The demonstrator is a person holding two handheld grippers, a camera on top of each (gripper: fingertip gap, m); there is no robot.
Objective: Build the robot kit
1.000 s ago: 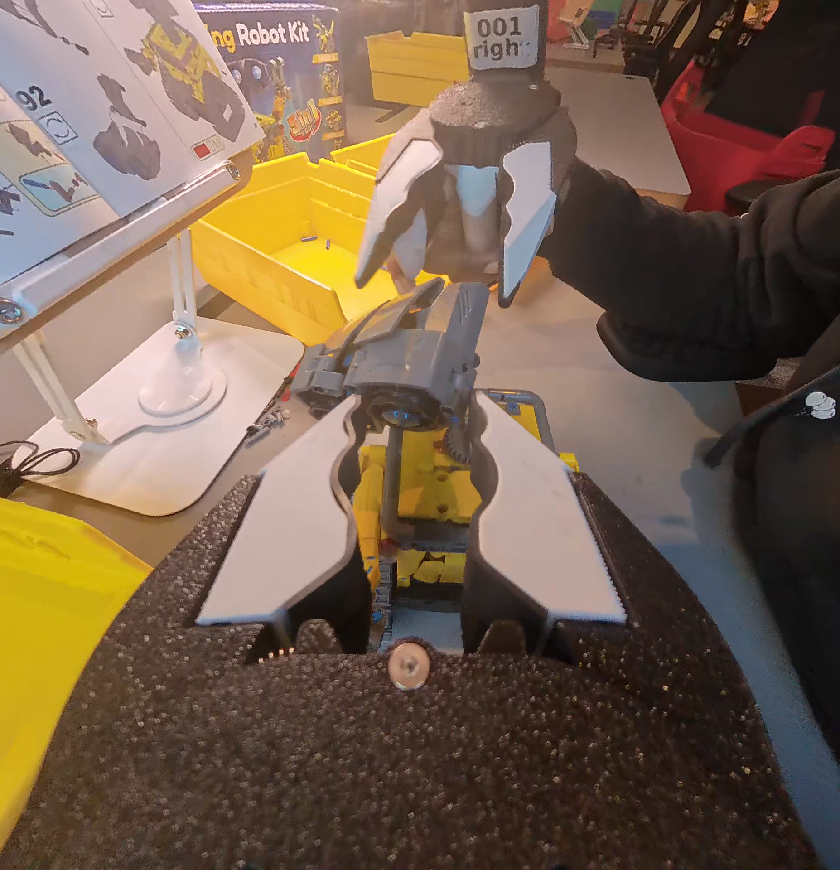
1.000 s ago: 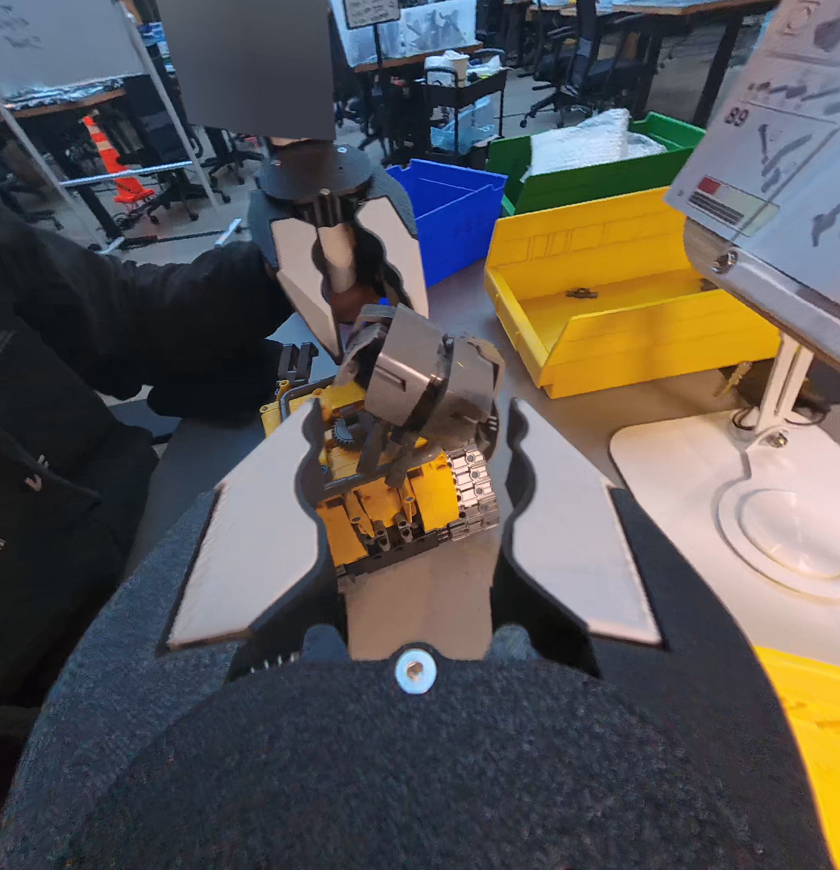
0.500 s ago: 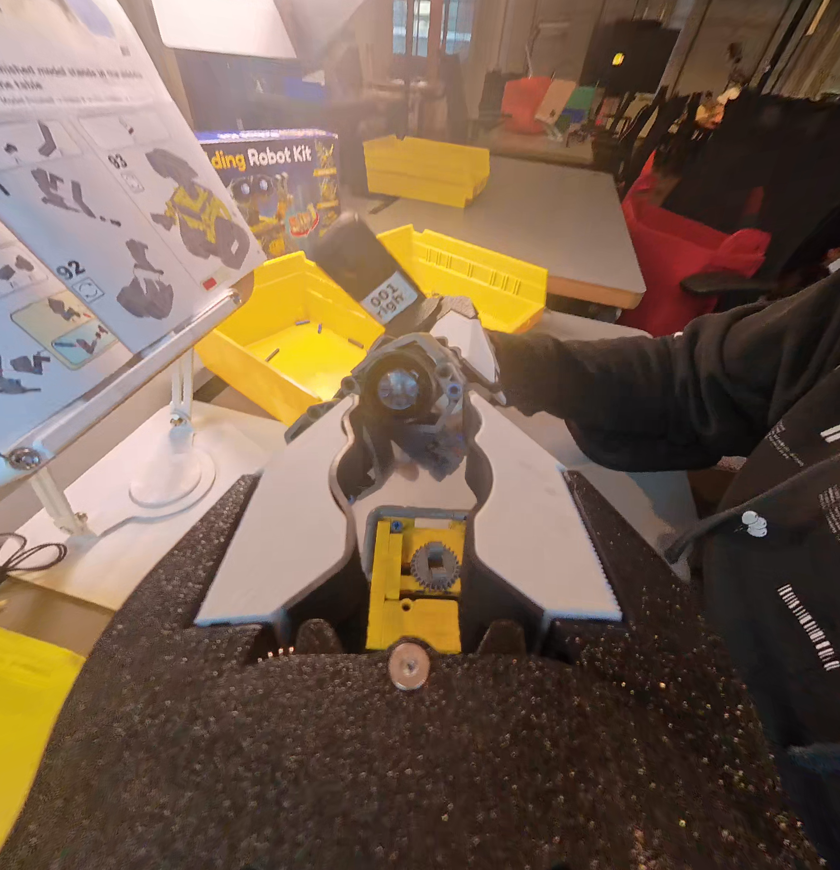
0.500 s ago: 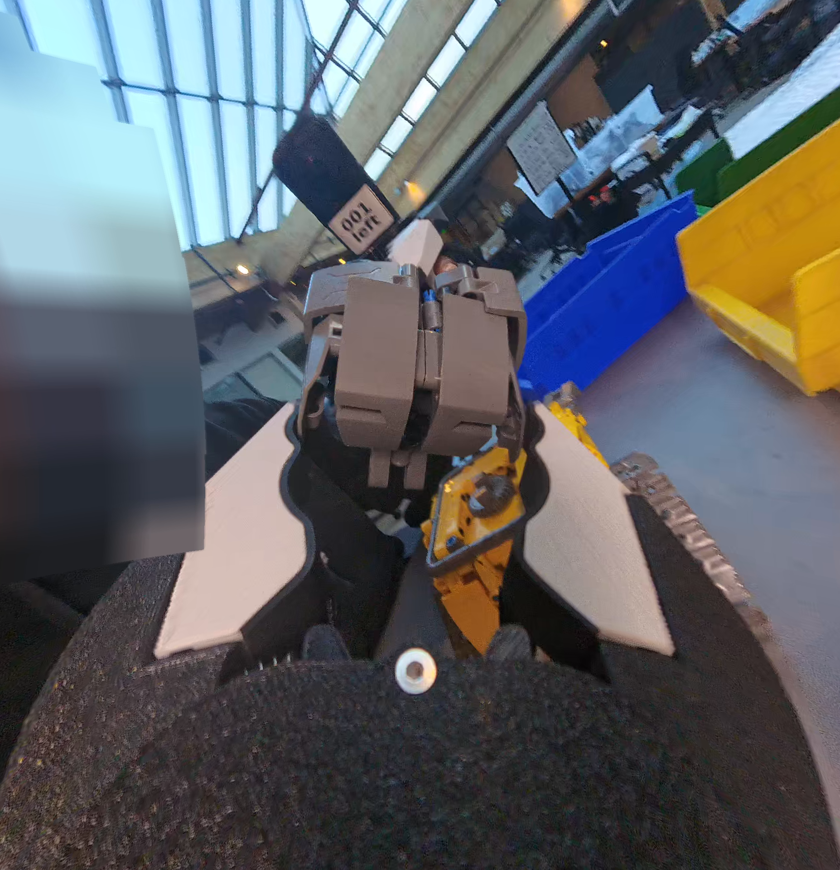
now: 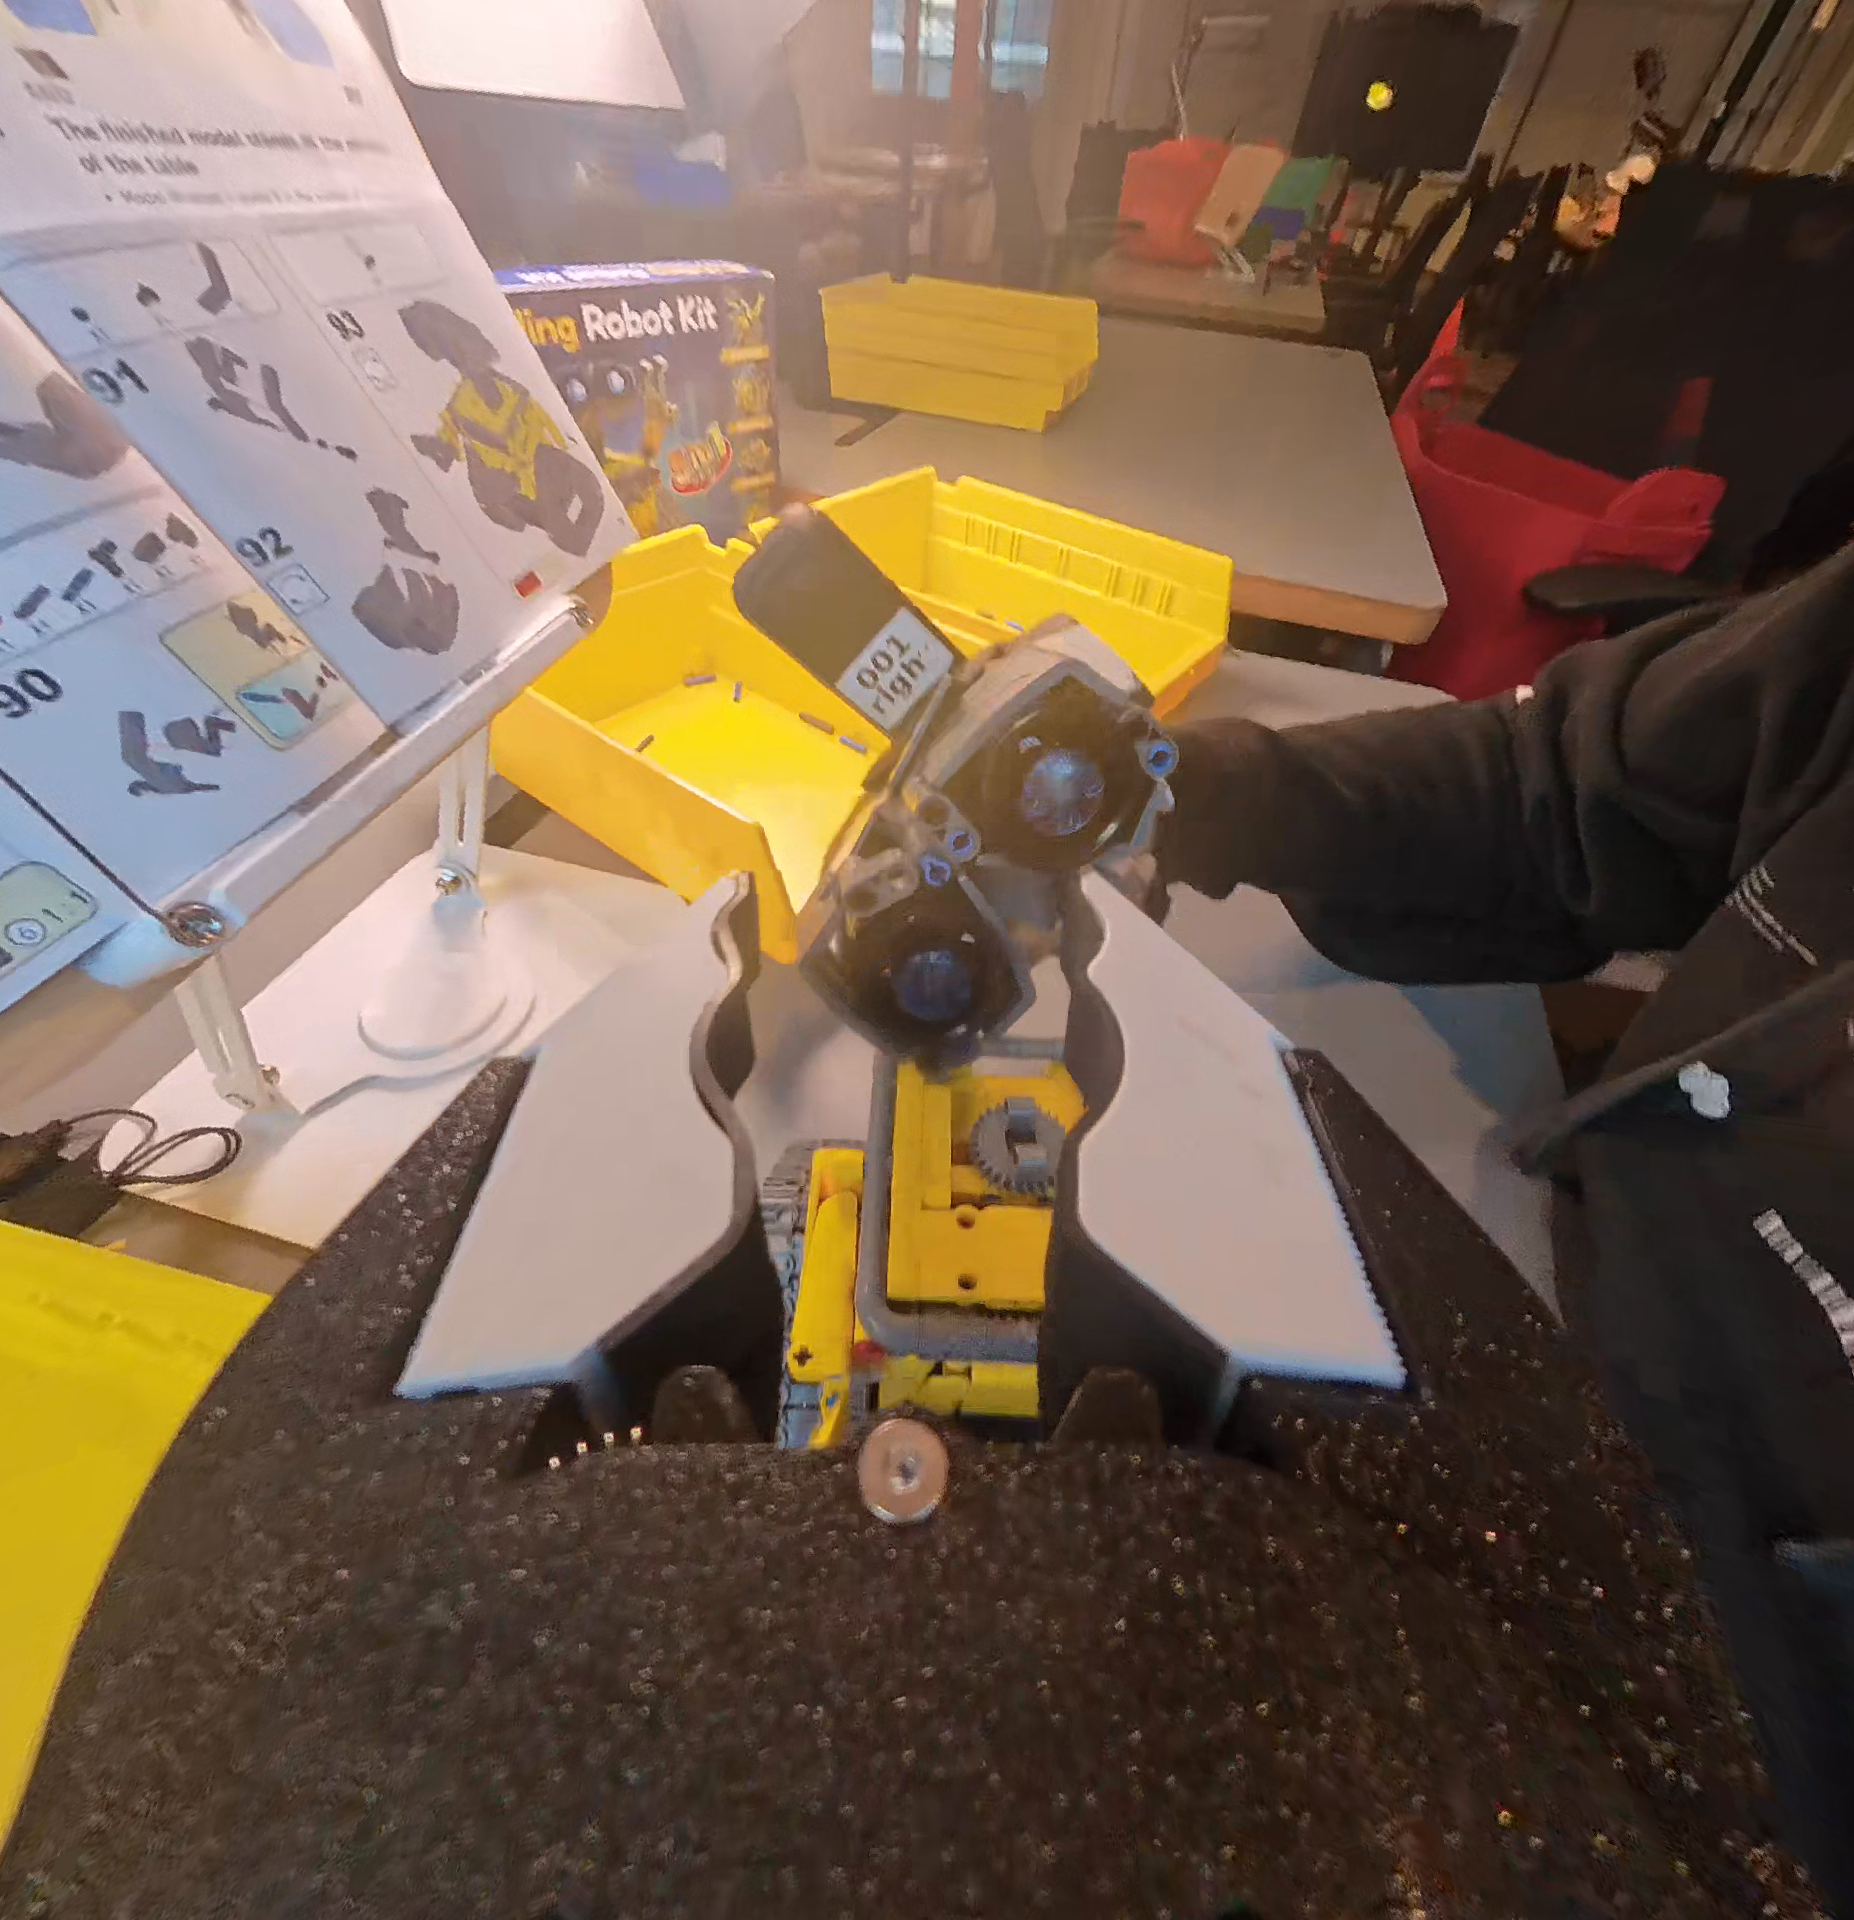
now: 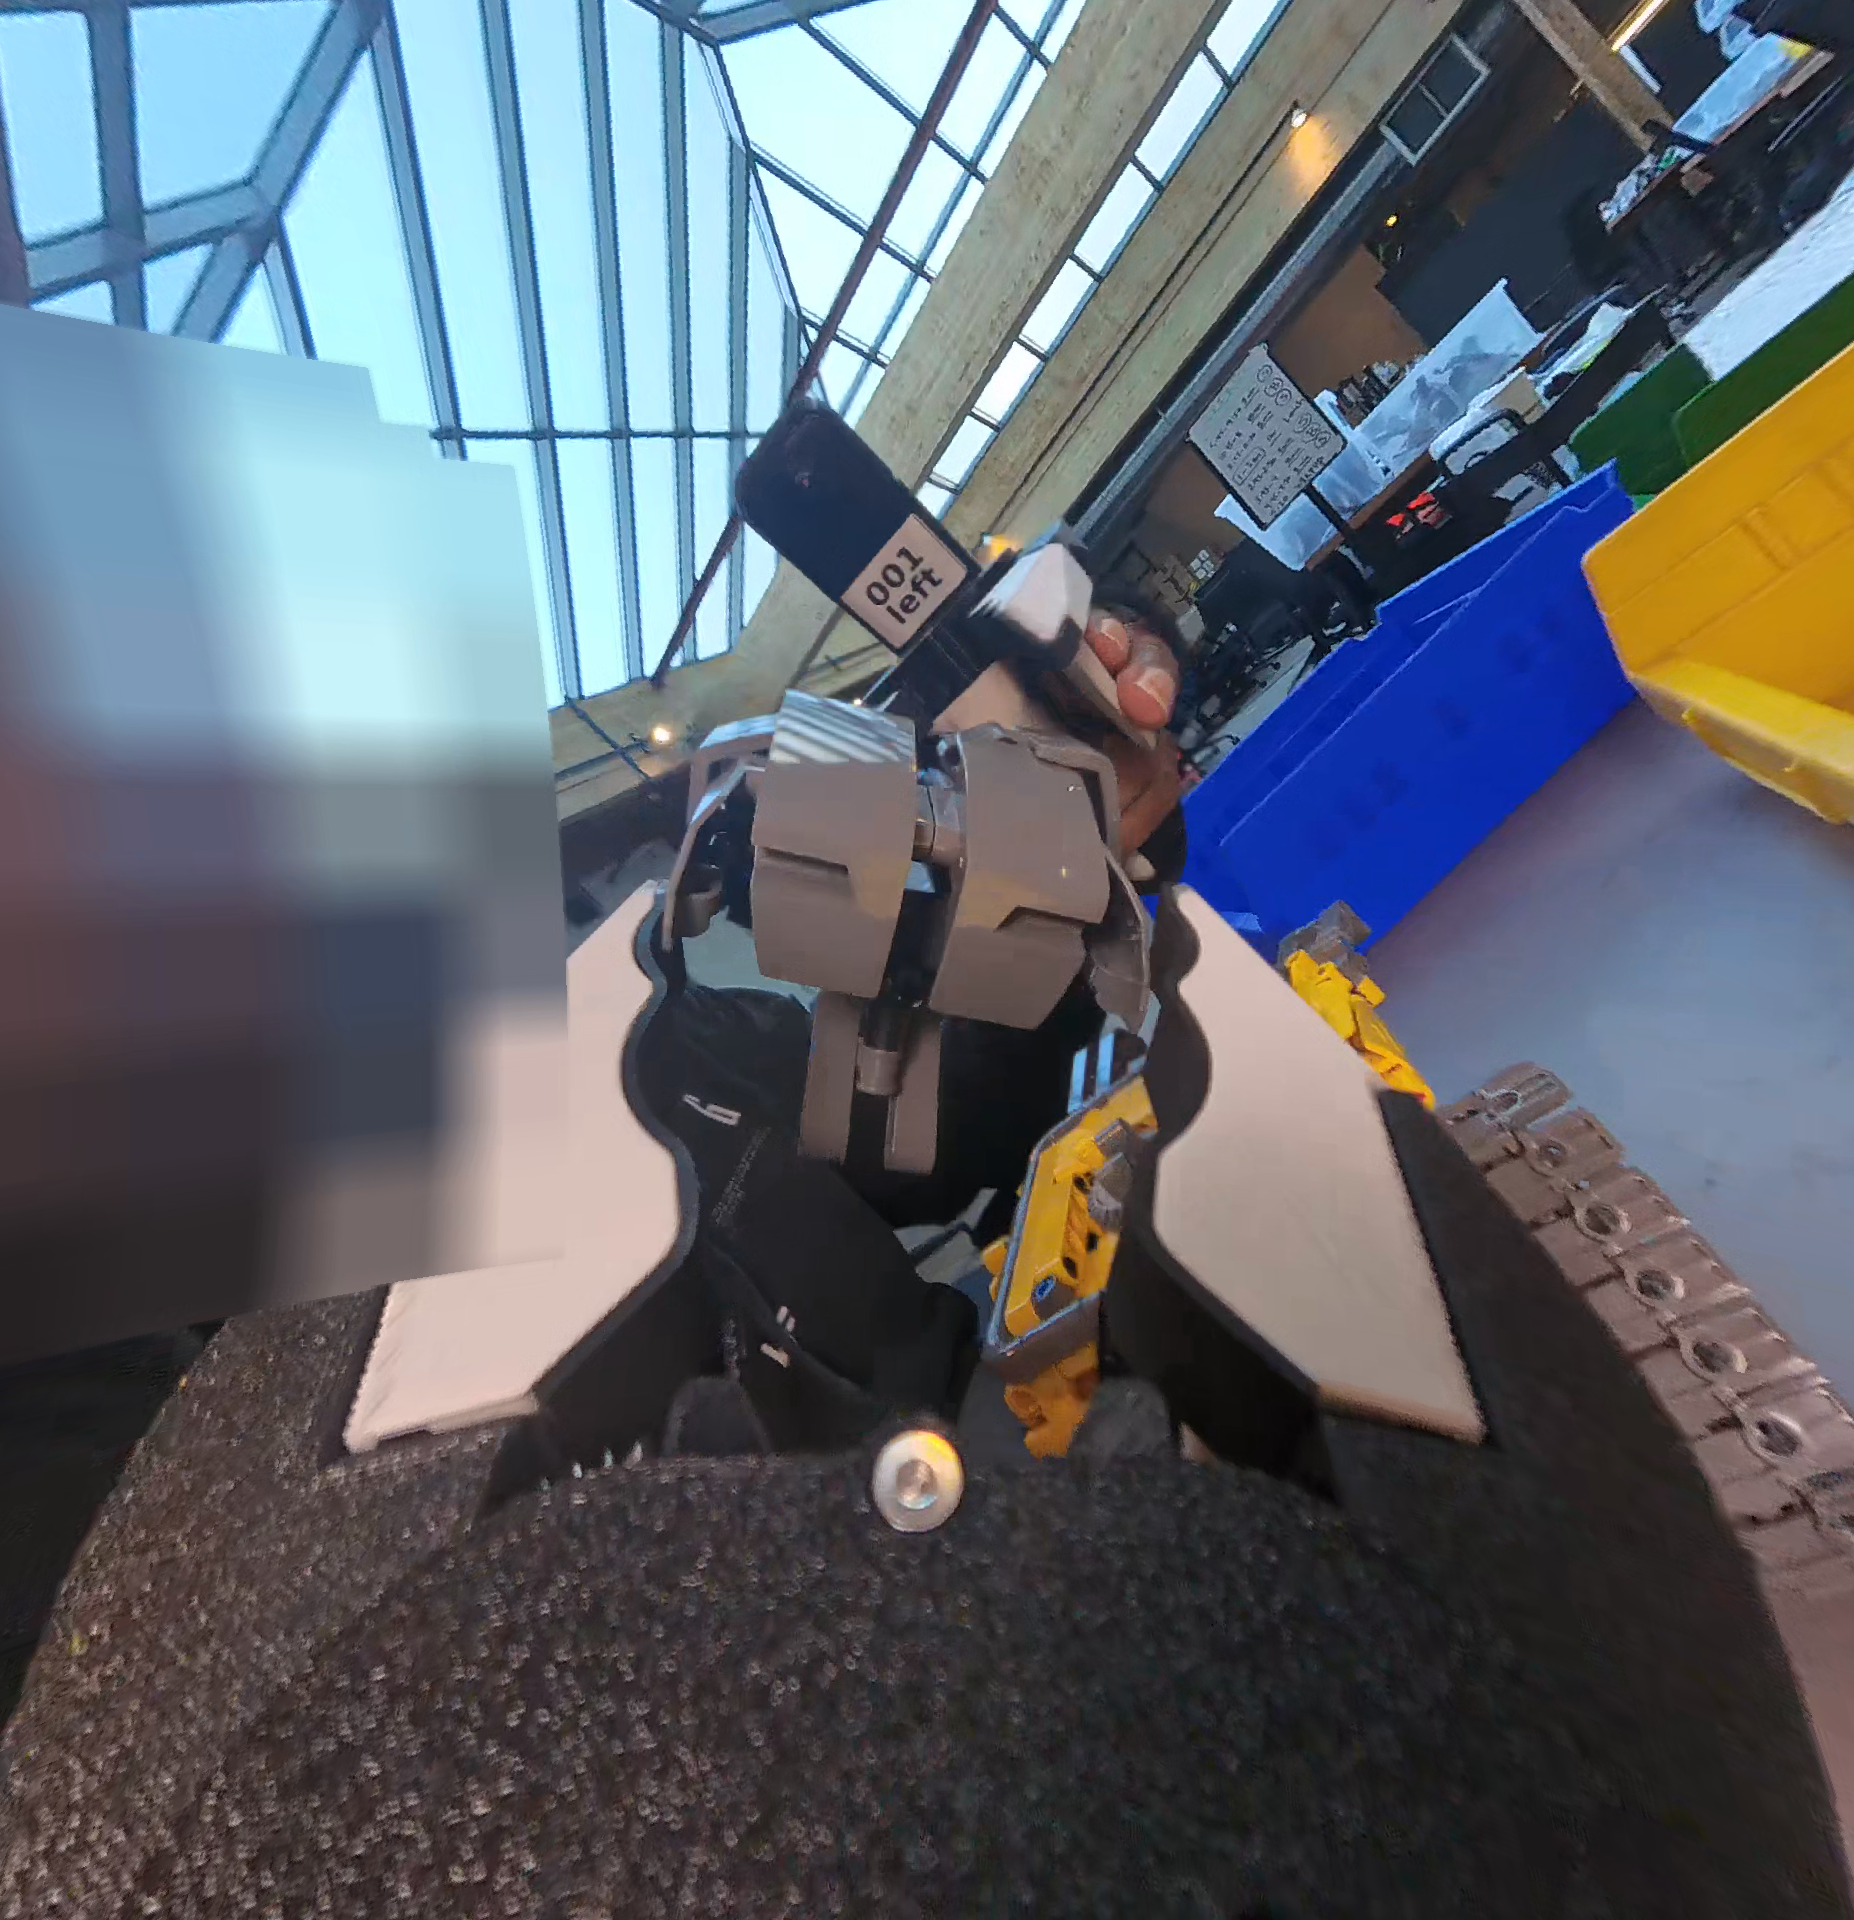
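Observation:
A yellow and grey brick-built tracked robot model sits between both grippers. In the left wrist view my left gripper [image 5: 912,904] is shut on its yellow body [image 5: 954,1226], which fills the gap between the fingers. The grey head with two round eyes [image 5: 990,852] leans tilted over the fingertips. The right gripper [image 5: 850,634] shows behind the head. In the right wrist view my right gripper [image 6: 907,914] is low and angled upward. It is closed around the back of the grey head [image 6: 902,894]. The body [image 6: 1068,1247] lies against its right finger and a grey track [image 6: 1629,1278] lies outside it. The left gripper [image 6: 1016,634] shows beyond, in a hand.
An instruction sheet on a white stand [image 5: 227,468] is at the left. Open yellow bins [image 5: 632,790] and a kit box [image 5: 674,395] are behind the model. Another yellow bin [image 5: 71,1403] is at the front left. A blue bin [image 6: 1422,810] and a yellow bin [image 6: 1754,644] stand to the right. A black sleeve [image 5: 1474,810] reaches in.
The right gripper came down from above the model to a low, upward-tilted hold on the head. The head turned up and now faces the left camera, tilted. The left gripper's width is unchanged.

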